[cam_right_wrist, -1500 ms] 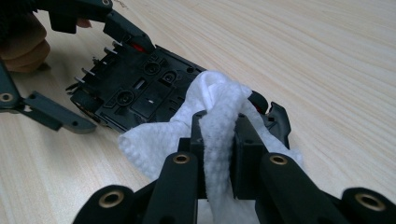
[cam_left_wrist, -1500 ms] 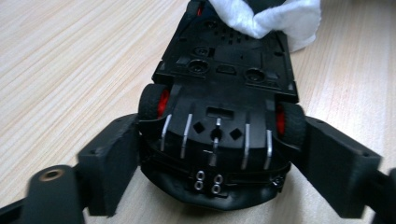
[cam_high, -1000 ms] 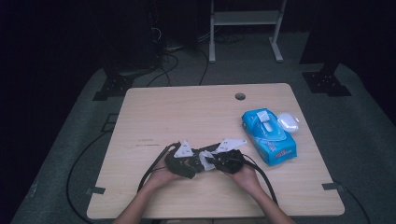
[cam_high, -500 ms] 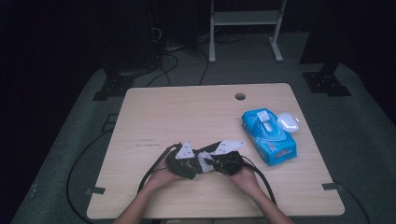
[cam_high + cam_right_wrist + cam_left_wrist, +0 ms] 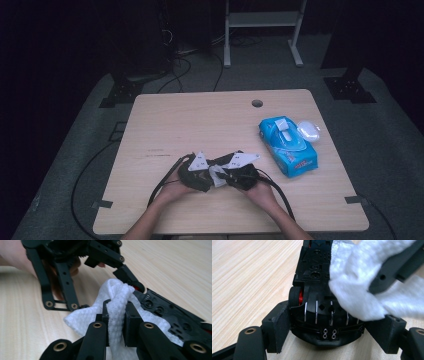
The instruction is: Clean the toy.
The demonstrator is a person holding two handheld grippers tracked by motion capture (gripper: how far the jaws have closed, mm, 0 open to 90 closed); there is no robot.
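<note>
Left hand (image 5: pixel 172 192): near the front edge of the table (image 5: pixel 165 125), wrapped around the left gripper (image 5: pixel 200 176), forearm coming in from the bottom of the high view.
Left gripper: jaws standing apart, pads well clear of each other in the left gripper view; between them a black device with a red wheel (image 5: pixel 317 297), with the pads not seen pressing on it; grey three-cornered plate on top, cable trailing off toward the table's left edge.
White wipe (image 5: pixel 217 174): bunched between the two grippers, low on the table near its front edge; in the left gripper view, draped over the upper right of the black device (image 5: pixel 354 282); in the right gripper view, a crumpled fold standing up between the jaws (image 5: pixel 116 307).
Right gripper (image 5: pixel 239 175): jaws drawn together and clamped on the white wipe, cloth pinched tight between the pads; tip facing the left gripper, the two nearly touching.
Right hand (image 5: pixel 260 192): just right of the grippers, holding the right gripper, cable looping back toward the front edge.
Blue wipes packet (image 5: pixel 287 145): well to the right of the hands, lying flat and angled, flap lifted.
Small white object (image 5: pixel 308 130): touching the packet's far right corner.
</note>
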